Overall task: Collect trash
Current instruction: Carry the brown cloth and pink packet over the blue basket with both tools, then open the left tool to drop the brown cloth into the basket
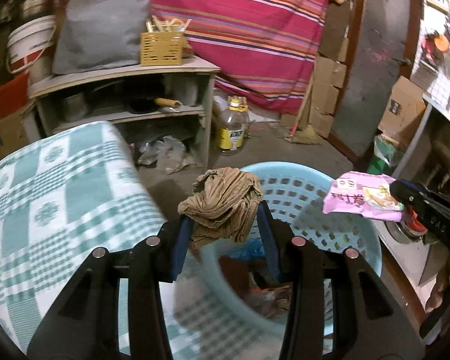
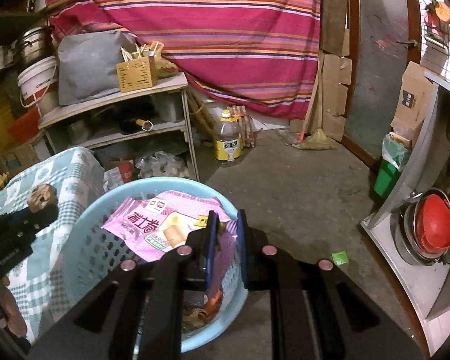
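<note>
My left gripper [image 1: 223, 219] is shut on a crumpled brown paper wad [image 1: 225, 204] and holds it over the near rim of the light blue perforated basket [image 1: 330, 210]. My right gripper [image 2: 226, 219] is shut on a pink snack wrapper [image 2: 153, 225] and holds it above the same basket [image 2: 84, 240]. The wrapper also shows at the right of the left wrist view [image 1: 360, 198], and the brown wad at the left of the right wrist view [image 2: 42, 196]. Some trash lies in the bottom of the basket.
A table with a green checked cloth [image 1: 45, 195] stands left of the basket. Behind are a shelf unit [image 1: 129, 96], an oil bottle [image 2: 228, 141], a broom [image 1: 303, 132] and a green bin [image 2: 388, 171]. A small green scrap [image 2: 339, 258] lies on the floor.
</note>
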A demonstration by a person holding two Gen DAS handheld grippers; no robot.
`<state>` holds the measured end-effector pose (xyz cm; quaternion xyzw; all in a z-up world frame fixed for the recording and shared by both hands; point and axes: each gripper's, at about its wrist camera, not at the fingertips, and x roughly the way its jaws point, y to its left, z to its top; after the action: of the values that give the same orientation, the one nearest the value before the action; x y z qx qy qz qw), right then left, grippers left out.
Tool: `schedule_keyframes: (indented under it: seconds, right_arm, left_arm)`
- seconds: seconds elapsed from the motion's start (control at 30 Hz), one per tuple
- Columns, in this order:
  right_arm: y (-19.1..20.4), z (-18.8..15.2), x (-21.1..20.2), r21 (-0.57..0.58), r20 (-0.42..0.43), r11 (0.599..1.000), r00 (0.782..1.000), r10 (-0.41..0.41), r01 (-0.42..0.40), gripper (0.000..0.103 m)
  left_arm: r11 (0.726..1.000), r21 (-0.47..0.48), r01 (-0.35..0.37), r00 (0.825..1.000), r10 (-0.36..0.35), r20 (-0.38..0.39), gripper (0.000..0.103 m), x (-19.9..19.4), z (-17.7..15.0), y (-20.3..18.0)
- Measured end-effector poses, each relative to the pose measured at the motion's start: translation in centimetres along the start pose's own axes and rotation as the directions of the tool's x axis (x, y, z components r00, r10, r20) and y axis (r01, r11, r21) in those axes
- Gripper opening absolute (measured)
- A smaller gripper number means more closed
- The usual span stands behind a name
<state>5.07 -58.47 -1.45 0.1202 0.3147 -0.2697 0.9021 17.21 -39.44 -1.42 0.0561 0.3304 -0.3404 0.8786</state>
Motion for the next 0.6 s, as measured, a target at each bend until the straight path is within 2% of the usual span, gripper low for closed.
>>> schedule_keyframes:
  seconds: [0.17, 0.3, 0.37, 0.6]
  right_arm:
    - [-0.8, -0.2, 0.3, 0.01, -0.009, 1.0, 1.0, -0.012, 0.012, 0.014]
    - [-0.7, -0.2, 0.4, 0.015, -0.011, 1.0, 1.0, -0.016, 0.016, 0.014]
    - [-0.8, -0.2, 0.4, 0.013, -0.011, 1.0, 1.0, -0.015, 0.015, 0.014]
    - [-0.1, -0.4, 1.5, 0.002, -0.033, 1.0, 0.999, -0.002, 0.002, 0.015]
  left_arm:
    - [1.0, 0.024, 0.013, 1.0, -0.013, -0.011, 0.044, 1.2, -0.2, -1.5]
    - [1.0, 0.022, 0.009, 1.0, -0.009, -0.008, 0.059, 1.2, -0.3, -1.4]
    - [1.0, 0.019, 0.003, 1.0, -0.003, -0.003, 0.062, 1.1, -0.3, -1.3]
    - [0.998, 0.006, -0.069, 0.997, 0.069, 0.02, 0.074, -0.2, -0.4, 0.6]
